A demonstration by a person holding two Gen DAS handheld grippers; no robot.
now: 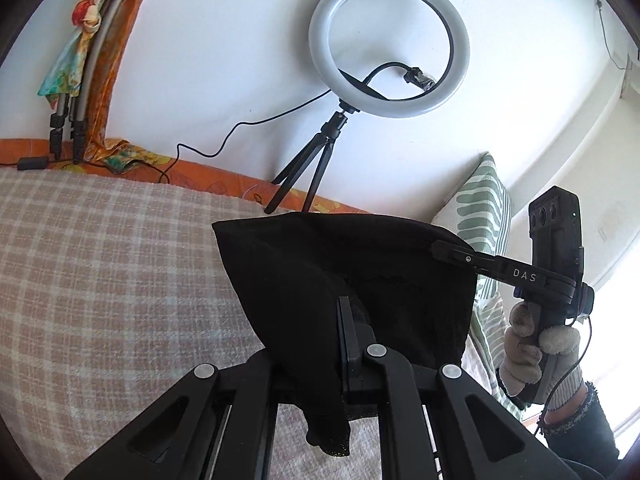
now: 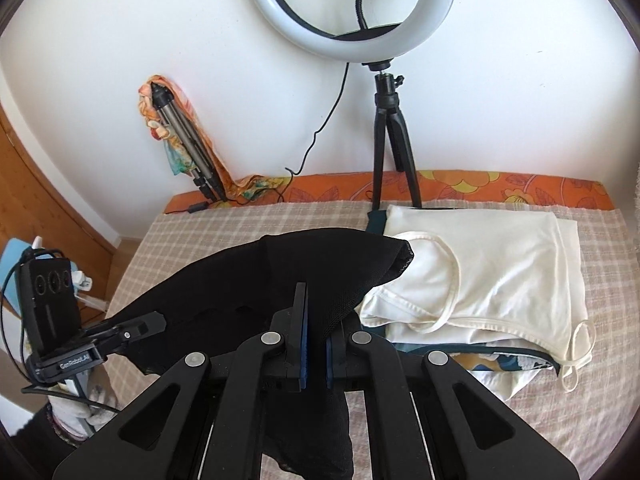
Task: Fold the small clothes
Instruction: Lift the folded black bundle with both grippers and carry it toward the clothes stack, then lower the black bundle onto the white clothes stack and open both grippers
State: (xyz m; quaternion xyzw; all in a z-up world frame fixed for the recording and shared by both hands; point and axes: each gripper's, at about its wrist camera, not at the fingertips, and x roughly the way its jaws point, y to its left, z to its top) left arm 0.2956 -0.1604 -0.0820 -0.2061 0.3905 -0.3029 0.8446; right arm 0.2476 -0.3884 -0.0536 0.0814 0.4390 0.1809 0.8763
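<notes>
Two grippers share one black garment (image 2: 320, 264), stretched between them and lifted clear of the bed (image 2: 248, 224) with its checked beige cover. The left gripper (image 1: 346, 320) has its jaws clenched on one edge of the cloth, a loose end hanging below them; the right gripper (image 2: 314, 312) has its jaws clamped on the opposite edge, blue pads pressed into the mesh fabric. Just beside the raised piece, toward the right of the bed, lies a stack of white clothes (image 2: 492, 276) over a patterned item. A ring light (image 2: 352, 4) on a small tripod stands at the far edge of the bed against the white wall.
</notes>
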